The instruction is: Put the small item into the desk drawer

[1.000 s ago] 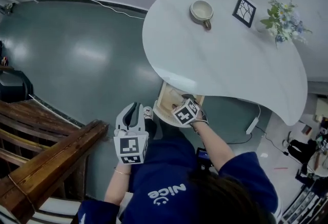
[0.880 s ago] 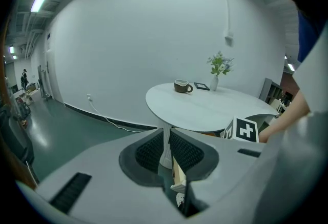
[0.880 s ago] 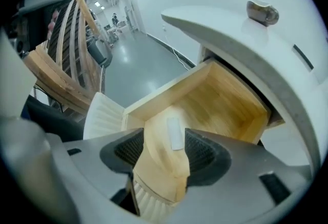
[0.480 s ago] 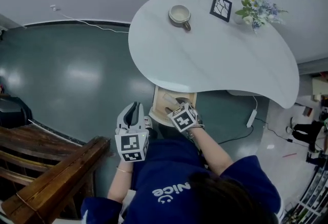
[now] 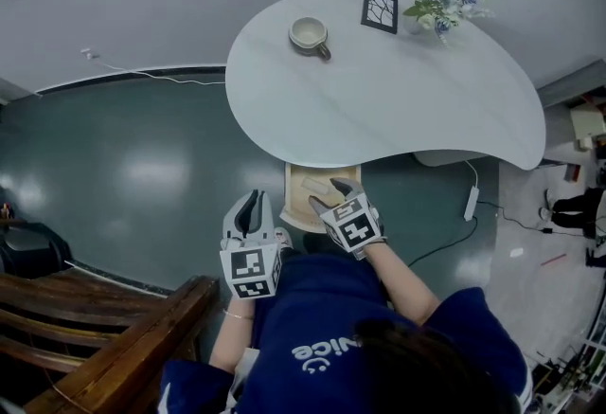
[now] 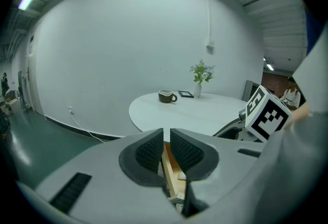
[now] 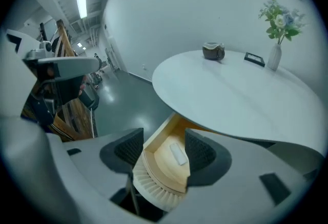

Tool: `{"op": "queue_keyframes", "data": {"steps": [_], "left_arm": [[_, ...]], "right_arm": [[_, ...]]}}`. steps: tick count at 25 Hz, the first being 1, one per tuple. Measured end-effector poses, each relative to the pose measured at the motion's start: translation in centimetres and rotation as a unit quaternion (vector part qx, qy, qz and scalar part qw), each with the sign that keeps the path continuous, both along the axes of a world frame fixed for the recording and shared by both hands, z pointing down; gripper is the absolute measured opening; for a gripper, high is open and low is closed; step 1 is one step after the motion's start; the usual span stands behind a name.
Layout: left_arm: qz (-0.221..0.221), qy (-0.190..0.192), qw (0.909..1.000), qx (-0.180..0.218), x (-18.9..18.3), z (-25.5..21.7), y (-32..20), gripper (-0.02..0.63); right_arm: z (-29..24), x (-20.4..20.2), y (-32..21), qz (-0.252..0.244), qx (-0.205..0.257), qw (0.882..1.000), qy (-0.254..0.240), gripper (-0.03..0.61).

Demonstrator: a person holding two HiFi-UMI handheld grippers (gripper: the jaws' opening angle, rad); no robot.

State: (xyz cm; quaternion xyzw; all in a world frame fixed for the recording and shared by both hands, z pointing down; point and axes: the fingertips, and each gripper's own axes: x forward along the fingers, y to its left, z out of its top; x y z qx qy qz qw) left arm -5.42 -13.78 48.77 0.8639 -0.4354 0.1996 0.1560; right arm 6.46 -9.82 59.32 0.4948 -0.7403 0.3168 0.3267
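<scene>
Right gripper [image 7: 165, 152]: jaws gaping, empty, framing the drawer [image 7: 154, 187] front; pushing squarely inward seems best.
Left gripper [image 6: 167, 150]: jaws sitting nearly together, holding nothing.

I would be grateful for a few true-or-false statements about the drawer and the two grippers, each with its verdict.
1. The pale wooden drawer under the white rounded table stands open. True.
2. The left gripper holds the small white flat item. False: its jaws are nearly together on nothing; the item lies in the drawer.
3. The right gripper's jaws stand apart. True.
4. The brown mug sits inside the drawer. False: it stands on the tabletop.
</scene>
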Motion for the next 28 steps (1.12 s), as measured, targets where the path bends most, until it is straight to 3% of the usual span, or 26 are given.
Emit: {"op": "queue_keyframes", "data": {"steps": [15, 28], "left_arm": [[0.079, 0.031, 0.9960, 0.028, 3.4, -2.9, 0.8, 0.043], [0.121, 0.043, 0.9899, 0.061, 5.2, -6.4, 2.0, 0.043]], "right_arm": [[-9.3, 1.3, -0.3, 0.085, 0.133, 0.987, 0.005, 0.255], [-15.7, 3.0, 0.9, 0.151, 0.234, 0.960, 0.011, 0.230]]}}
